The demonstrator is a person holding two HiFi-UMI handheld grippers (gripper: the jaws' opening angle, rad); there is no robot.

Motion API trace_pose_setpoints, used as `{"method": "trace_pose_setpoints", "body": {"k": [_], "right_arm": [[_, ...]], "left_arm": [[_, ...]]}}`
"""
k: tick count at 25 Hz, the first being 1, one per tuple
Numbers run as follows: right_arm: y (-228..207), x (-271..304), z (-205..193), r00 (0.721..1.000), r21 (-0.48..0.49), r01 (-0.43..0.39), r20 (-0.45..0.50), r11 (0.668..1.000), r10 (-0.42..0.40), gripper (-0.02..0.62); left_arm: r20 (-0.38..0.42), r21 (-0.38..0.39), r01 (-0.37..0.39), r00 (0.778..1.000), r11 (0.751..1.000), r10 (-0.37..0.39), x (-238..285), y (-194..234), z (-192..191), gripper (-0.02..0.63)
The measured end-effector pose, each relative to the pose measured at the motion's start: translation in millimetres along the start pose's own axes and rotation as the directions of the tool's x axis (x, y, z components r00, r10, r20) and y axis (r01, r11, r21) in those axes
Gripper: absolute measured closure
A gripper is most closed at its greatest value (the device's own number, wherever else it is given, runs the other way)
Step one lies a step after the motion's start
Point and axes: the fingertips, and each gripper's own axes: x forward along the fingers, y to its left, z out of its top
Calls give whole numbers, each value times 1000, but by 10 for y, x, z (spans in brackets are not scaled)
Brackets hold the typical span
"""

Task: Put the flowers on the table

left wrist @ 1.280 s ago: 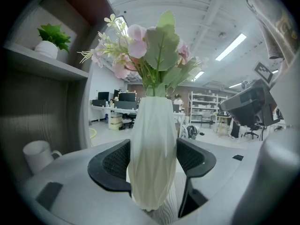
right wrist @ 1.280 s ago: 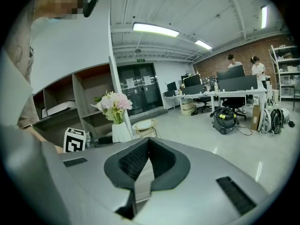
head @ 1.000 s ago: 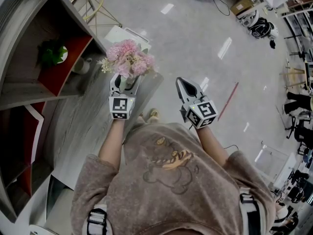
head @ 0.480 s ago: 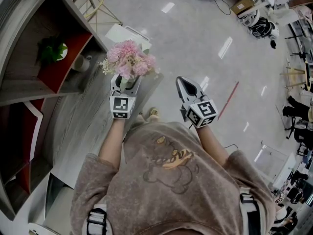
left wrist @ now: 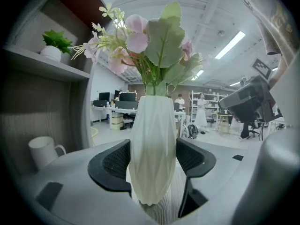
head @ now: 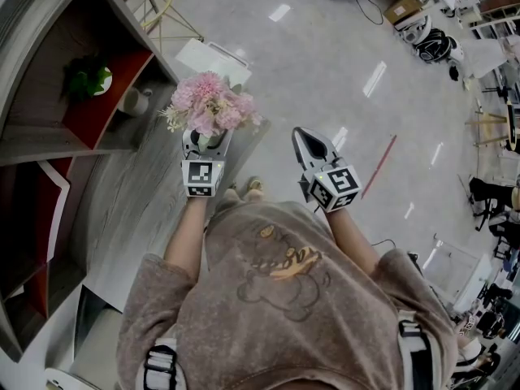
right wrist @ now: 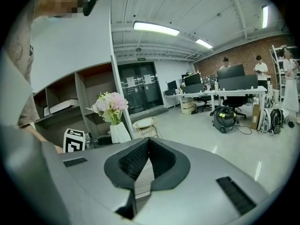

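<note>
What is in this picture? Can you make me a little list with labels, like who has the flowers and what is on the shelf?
flowers: pink flowers with green leaves, upright in a white vase
left gripper: the left gripper is shut on the vase
right gripper: the right gripper is shut and holds nothing
table: grey wood-grain table, with the vase held over it
shelf: on the shelf, a green plant and a mug

A glossy grey floor (head: 325, 71) spreads beside a wooden shelf unit (head: 49, 149). Strip lights (right wrist: 156, 28) line the ceiling, and desks (right wrist: 225, 92) stand before a brick wall (right wrist: 262, 50).
</note>
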Motion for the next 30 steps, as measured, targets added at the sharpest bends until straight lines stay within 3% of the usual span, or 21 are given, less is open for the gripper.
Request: {"method": "trace_pose_setpoints", "body": {"k": [15, 21, 30], "right_arm": [[18, -157, -27, 1000, -6, 10, 2, 1000, -10, 595], [46, -225, -39, 1000, -7, 13, 6, 1000, -13, 595], [121, -275, -49, 1000, -6, 7, 16, 1000, -7, 596]], "left_arm": [[3, -23, -11, 1000, 1000, 11, -48, -18, -21, 288], [-27, -100, -4, 1000, 995, 2, -38, -23, -75, 286], [-55, -88, -10, 998, 996, 5, -101, -16, -41, 250]]}}
